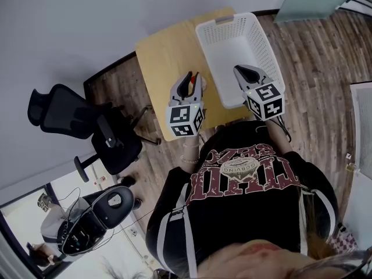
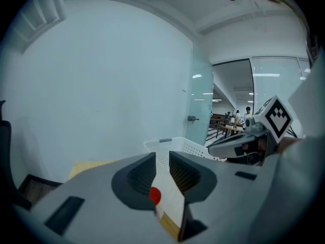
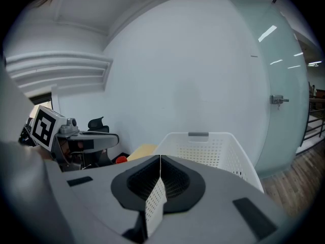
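left gripper (image 2: 162,159) pinches a flat white red-spotted packet (image 2: 168,200), low centre of frame; right gripper (image 3: 160,159) clamps a thin white dotted sheet (image 3: 155,203). grips seem shallow: either may slip past the white plastic basket (image 1: 268,48).

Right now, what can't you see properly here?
- The left gripper, own view: only a sliver of the white thing with a red spot shows between the jaws; unidentifiable.
- The right gripper, own view: the holed white strip between its jaws is edge-on, unidentifiable.
- Head view: the right gripper covers part of the floor of the laundry basket; grippers and person hide the near edge of the table.
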Tool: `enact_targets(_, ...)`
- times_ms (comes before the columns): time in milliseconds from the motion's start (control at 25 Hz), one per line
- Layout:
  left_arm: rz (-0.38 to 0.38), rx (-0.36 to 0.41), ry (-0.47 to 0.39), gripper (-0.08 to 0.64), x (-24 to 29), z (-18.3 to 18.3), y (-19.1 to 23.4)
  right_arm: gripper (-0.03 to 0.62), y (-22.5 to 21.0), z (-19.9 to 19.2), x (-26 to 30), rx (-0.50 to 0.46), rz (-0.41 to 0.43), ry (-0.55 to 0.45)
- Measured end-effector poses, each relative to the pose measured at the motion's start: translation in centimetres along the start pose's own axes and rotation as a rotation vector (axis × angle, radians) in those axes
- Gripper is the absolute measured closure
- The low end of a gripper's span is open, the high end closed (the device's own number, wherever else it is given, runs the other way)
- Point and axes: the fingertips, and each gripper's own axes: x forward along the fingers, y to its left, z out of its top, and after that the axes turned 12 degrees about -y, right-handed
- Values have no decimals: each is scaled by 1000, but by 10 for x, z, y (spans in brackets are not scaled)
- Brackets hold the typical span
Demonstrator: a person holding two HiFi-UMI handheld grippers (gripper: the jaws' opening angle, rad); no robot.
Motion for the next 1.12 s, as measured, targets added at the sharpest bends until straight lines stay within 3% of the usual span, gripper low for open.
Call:
enact_targets(640,-107,0,-33,511,15,14,-40,573,3,14,-4,-10,-5,-44)
enact_targets(1120,-154,-7,-36,512,24,16,-64,574,7,28,-5,1,30,-79)
